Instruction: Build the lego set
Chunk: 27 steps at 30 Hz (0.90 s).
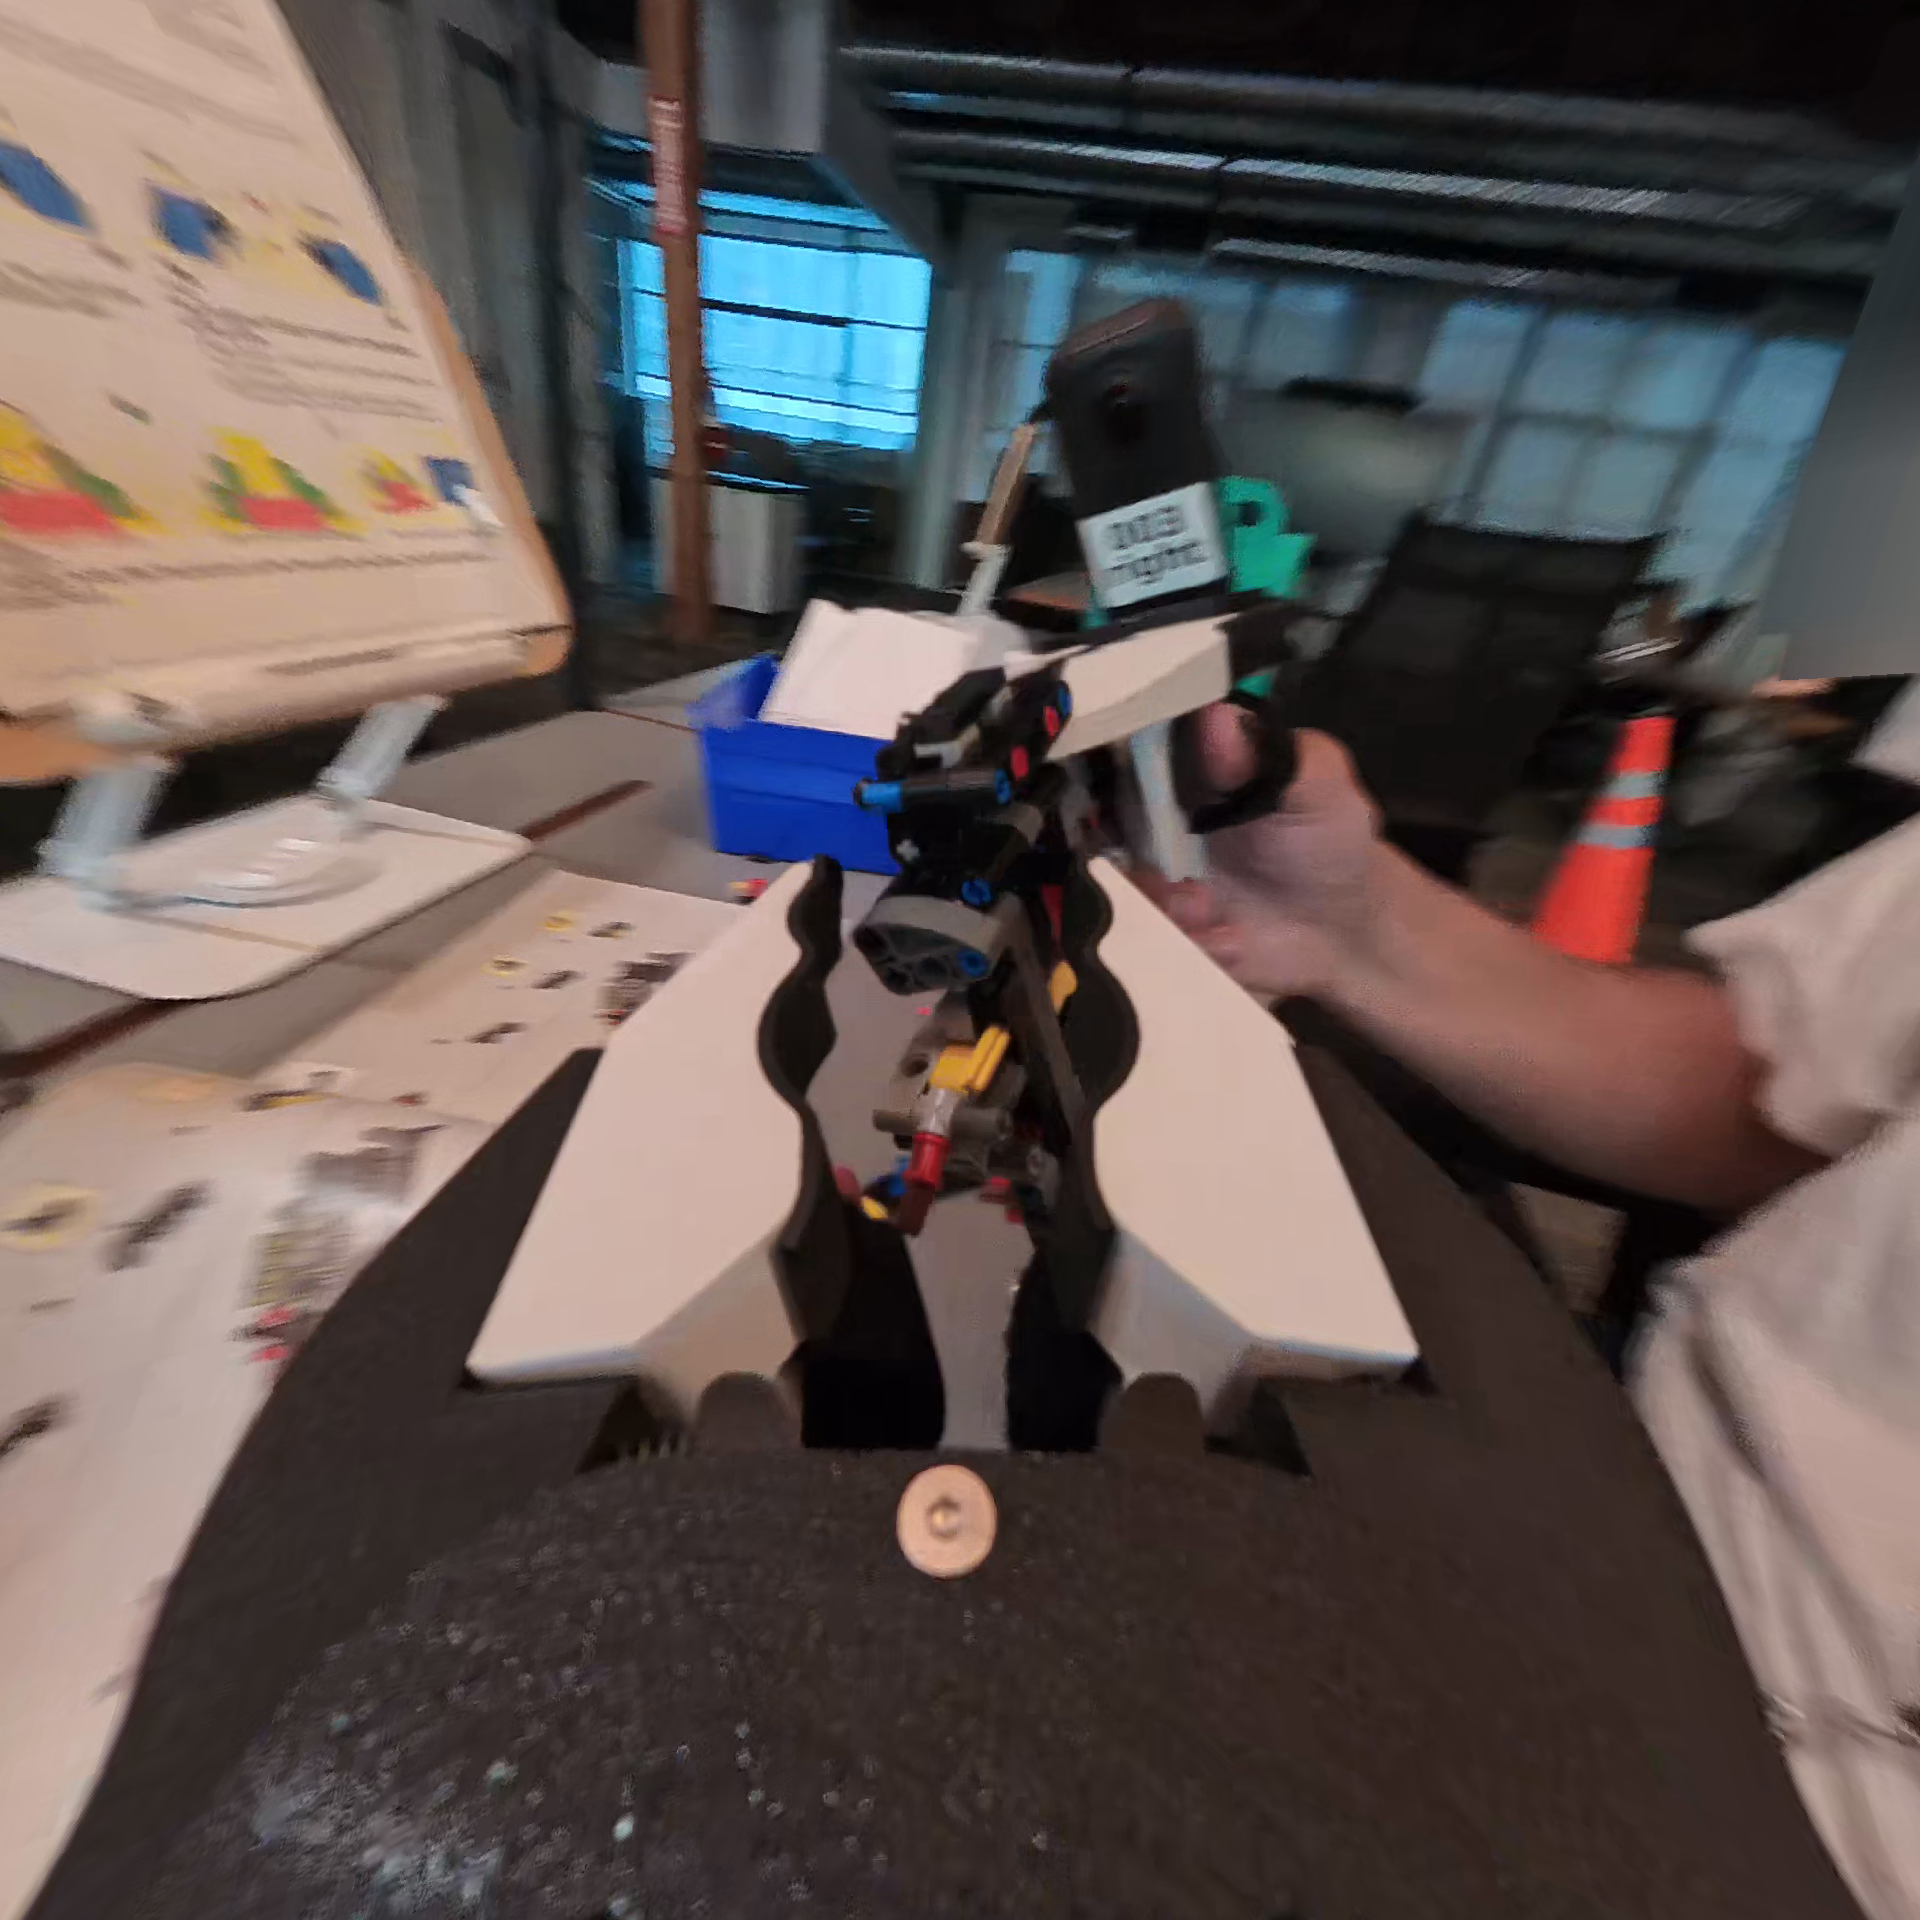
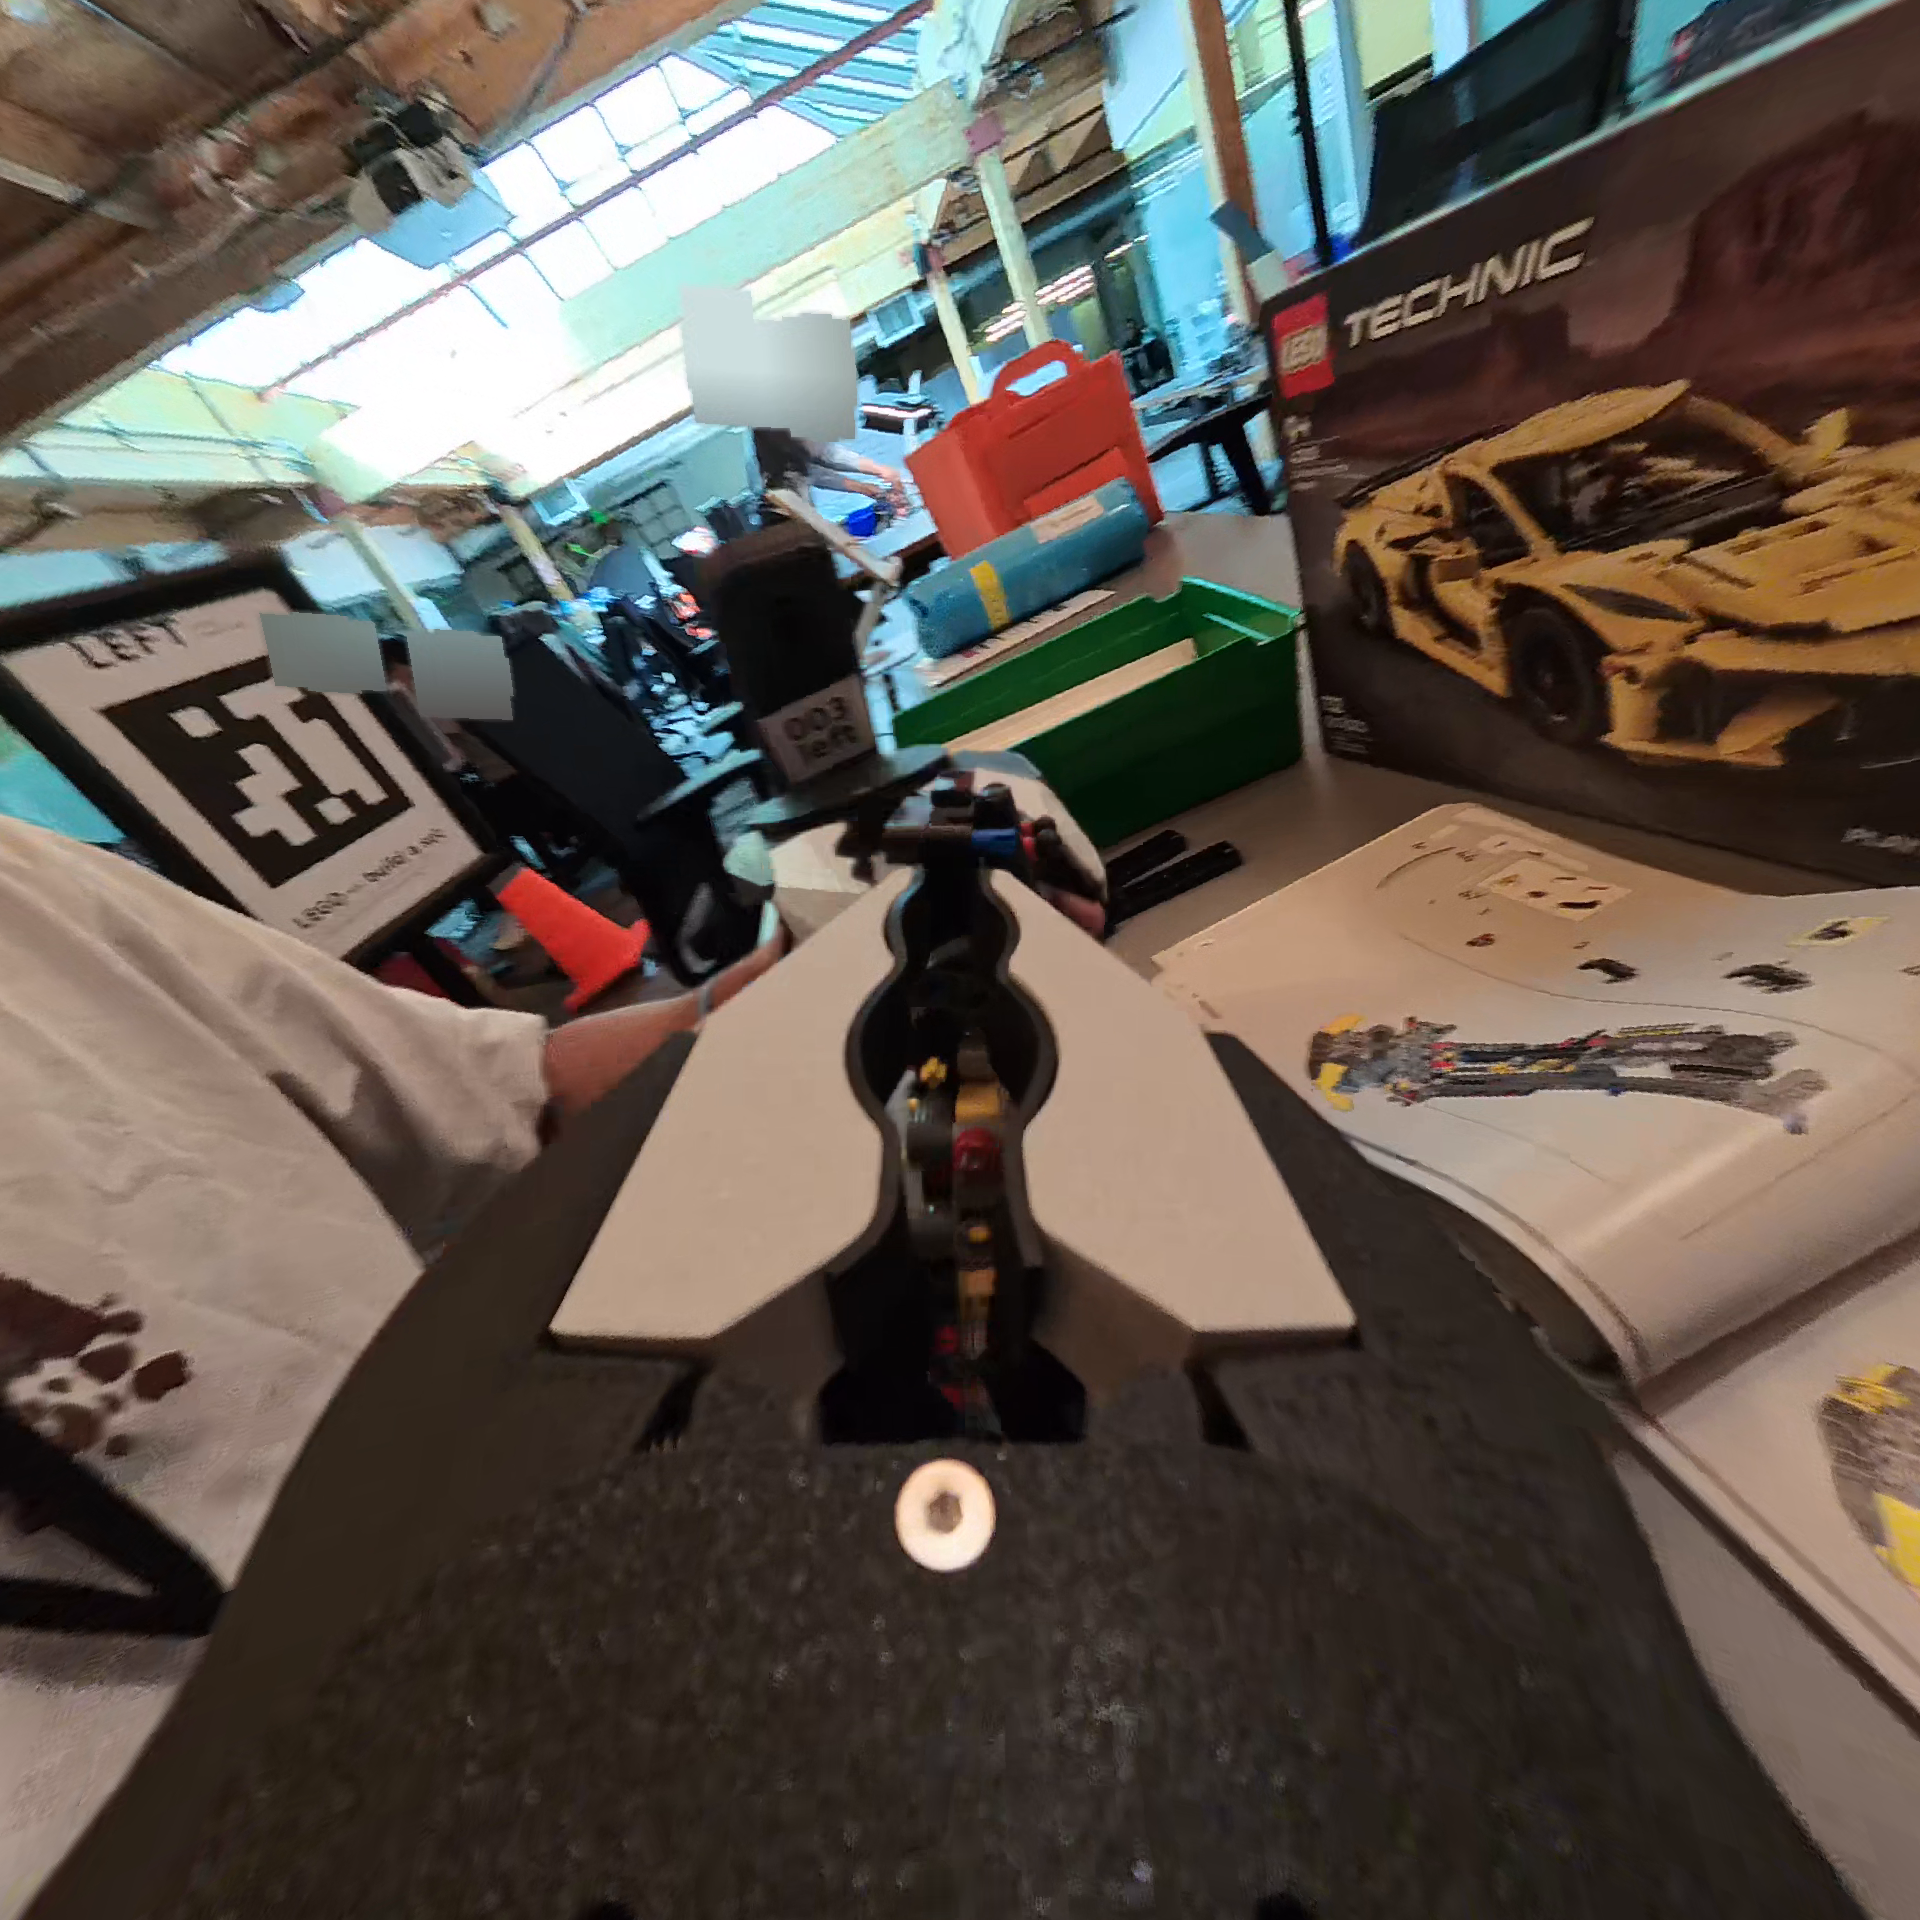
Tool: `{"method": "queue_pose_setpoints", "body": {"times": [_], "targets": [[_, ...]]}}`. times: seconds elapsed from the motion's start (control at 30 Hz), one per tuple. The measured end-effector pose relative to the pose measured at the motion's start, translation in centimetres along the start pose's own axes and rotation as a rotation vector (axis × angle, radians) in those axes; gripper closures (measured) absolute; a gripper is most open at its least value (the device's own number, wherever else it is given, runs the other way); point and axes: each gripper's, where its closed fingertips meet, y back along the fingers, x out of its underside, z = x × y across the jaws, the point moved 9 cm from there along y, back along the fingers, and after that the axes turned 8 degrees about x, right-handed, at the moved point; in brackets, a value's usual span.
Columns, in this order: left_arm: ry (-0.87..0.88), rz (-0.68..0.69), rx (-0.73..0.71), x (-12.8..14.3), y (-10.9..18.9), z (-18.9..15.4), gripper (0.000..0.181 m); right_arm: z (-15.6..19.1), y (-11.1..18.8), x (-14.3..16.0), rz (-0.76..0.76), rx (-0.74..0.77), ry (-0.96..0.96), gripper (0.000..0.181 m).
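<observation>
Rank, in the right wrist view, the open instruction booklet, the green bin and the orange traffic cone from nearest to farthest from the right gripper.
From the right gripper:
1. Open instruction booklet, lying on the table just to its right.
2. Green bin, ahead and right, past the booklet's far edge.
3. Orange traffic cone, left, down on the floor beyond the table.

Each camera sits low behind its own tongs, looking close along them and slightly upward over the table: the left wrist view faces the right tongs (image 1: pixel 935 758), the right wrist view faces the left tongs (image 2: pixel 987 831), and both share the lego assembly (image 1: pixel 977 997) held between them.
</observation>
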Motion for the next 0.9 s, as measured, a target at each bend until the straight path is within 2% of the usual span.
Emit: {"method": "queue_pose_setpoints", "body": {"times": [0.1,0.23,0.4,0.6,0.9], "targets": [[-0.101,-0.014,-0.167,-1.2,0.6,-0.8,0.136,1.1,-0.2,-0.3,-0.007,0.140,0.144,0.175],[-0.088,-0.041,-0.212,-1.4,0.7,-1.0,0.141,2.2,-0.6,-0.4,-0.024,0.241,0.257,0.175],[-0.060,-0.066,-0.118,-1.6,1.0,-0.9,0.157,2.1,-0.5,-0.5,-0.011,0.165,0.205,0.175],[-0.158,-0.059,-0.077,-1.4,1.3,-1.5,0.162,1.1,0.1,-0.2,-0.020,-0.003,0.110,0.175],[-0.177,-0.073,0.037,-1.3,1.0,-2.5,0.165,0.7,1.0,0.7,-0.060,-0.224,0.098,0.175]]}}
